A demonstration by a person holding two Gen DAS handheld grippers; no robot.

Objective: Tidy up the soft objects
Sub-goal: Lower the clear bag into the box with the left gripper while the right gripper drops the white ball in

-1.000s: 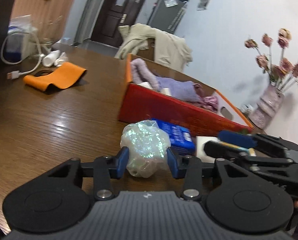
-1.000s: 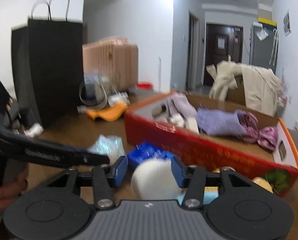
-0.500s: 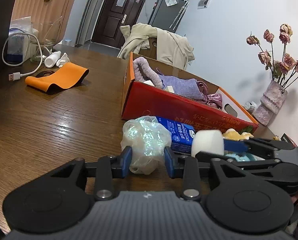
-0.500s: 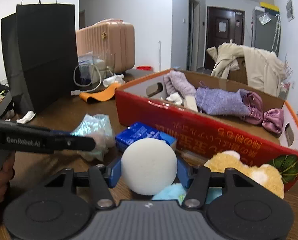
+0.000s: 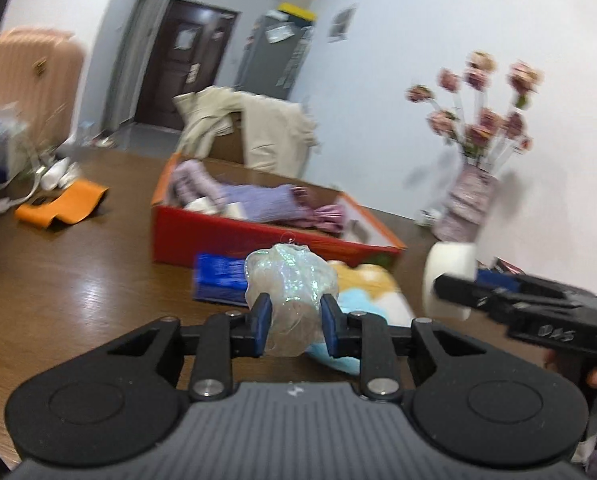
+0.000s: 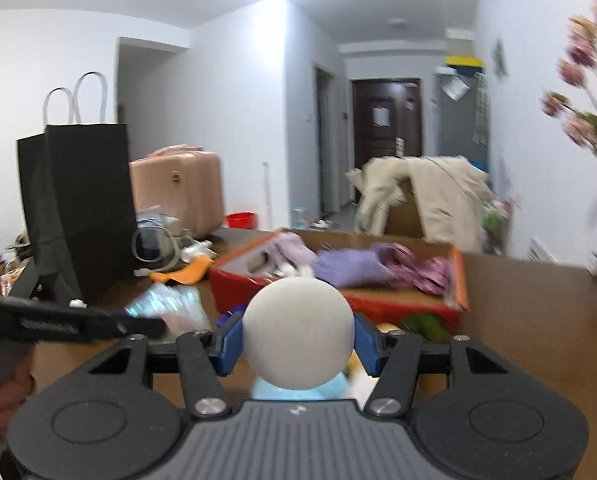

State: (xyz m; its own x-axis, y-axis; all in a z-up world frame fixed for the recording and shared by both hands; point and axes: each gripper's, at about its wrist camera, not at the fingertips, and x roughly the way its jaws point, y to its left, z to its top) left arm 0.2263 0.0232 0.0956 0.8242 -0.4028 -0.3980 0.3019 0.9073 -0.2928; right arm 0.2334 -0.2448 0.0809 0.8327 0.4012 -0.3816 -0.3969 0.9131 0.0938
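My work surface is a dark wooden table [image 5: 58, 300]. Directly on it lie a red cardboard box [image 5: 234, 240], a blue packet [image 5: 218, 280], an orange cloth [image 5: 62, 208], a flower vase [image 5: 464, 208] and a black paper bag [image 6: 78, 208].

The left gripper [image 5: 294, 320] is pinching a crinkled iridescent bundle [image 5: 292, 280] between its blue pads, its jaws having just been closing. The right gripper [image 6: 298, 340] is clamping a white ball [image 6: 298, 332] (pads pressing both sides). Bare fingers [image 6: 2, 400] are wrapping the left gripper's handle.
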